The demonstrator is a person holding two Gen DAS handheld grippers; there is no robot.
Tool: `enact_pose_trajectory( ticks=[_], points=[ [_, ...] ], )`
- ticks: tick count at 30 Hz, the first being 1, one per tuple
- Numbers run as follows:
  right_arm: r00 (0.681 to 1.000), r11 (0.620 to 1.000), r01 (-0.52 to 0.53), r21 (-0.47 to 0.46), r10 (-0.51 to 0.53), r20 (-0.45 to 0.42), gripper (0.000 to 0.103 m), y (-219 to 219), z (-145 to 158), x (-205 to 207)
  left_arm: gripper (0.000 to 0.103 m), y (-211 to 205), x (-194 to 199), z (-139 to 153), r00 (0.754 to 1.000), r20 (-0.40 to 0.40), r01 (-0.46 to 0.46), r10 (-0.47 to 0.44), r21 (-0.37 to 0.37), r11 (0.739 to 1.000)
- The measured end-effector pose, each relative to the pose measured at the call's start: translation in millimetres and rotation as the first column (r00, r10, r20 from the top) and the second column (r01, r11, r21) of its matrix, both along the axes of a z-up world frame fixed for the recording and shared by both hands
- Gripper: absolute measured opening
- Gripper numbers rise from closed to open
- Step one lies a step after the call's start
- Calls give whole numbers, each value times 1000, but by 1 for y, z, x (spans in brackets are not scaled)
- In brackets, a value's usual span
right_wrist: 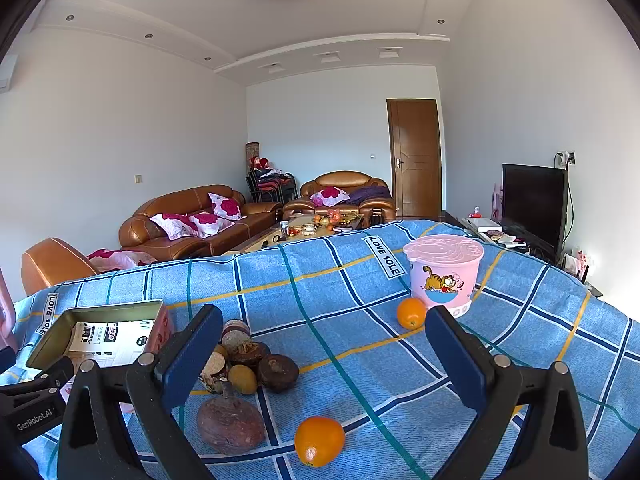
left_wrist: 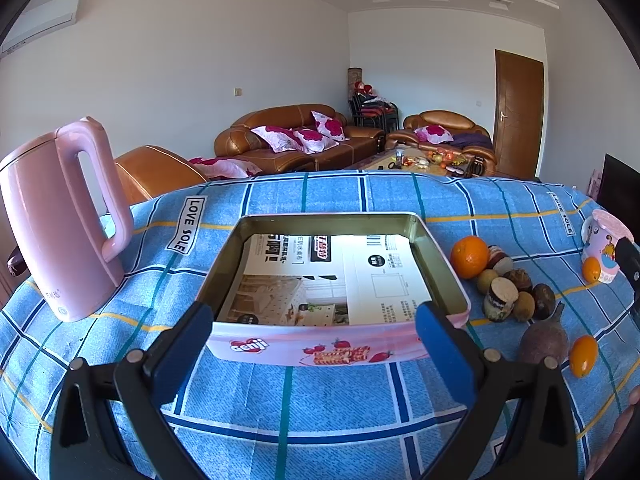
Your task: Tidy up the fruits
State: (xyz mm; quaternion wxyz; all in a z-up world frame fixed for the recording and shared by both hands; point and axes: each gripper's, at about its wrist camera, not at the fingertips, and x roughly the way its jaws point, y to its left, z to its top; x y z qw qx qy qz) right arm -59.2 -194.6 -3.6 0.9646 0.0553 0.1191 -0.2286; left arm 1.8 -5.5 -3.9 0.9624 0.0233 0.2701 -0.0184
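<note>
Two grippers are up over the blue checked cloth (right_wrist: 360, 360), and we see both with their blue pads spread wide, gripping nothing. Our left gripper (left_wrist: 314, 334) faces the near wall of the tin (left_wrist: 316, 344), a pink open box with printed paper lying in its bottom; the pads stand at either end of that wall, but we cannot tell whether they touch it. Left of this gripper, past the tin, stands a pink kettle (left_wrist: 60, 232) with its handle turned toward the tin. To its right, just beside the tin, lies a big orange (left_wrist: 470, 257), and touching that a heap of brown fruits (left_wrist: 510, 290), some cut open. Nearer, a dark round fruit (left_wrist: 545, 342) lies with a small orange (left_wrist: 583, 356) close on its right.

Our right gripper (right_wrist: 324, 356) hovers released above the cloth. Just beyond its left pad sits the same heap (right_wrist: 250, 360); below that, the dark fruit (right_wrist: 231, 424) and an orange (right_wrist: 319, 441) lie near each other between the pads. Ahead, off the right pad's tip, another orange (right_wrist: 411, 313) rests beside a pink tub (right_wrist: 444, 276) with a cartoon cat and a closed lid. Far left, the tin (right_wrist: 100, 330) shows again, with the left gripper's body below it.
</note>
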Motion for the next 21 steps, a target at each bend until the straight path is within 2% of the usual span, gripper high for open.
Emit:
enact_pose_trajectory(
  ticks=[21],
  points=[
    [1000,1000,-2,7,2,-2,102,-1,0,0,103,-1,0,0,1000,0,0,0,-1,1000]
  ],
)
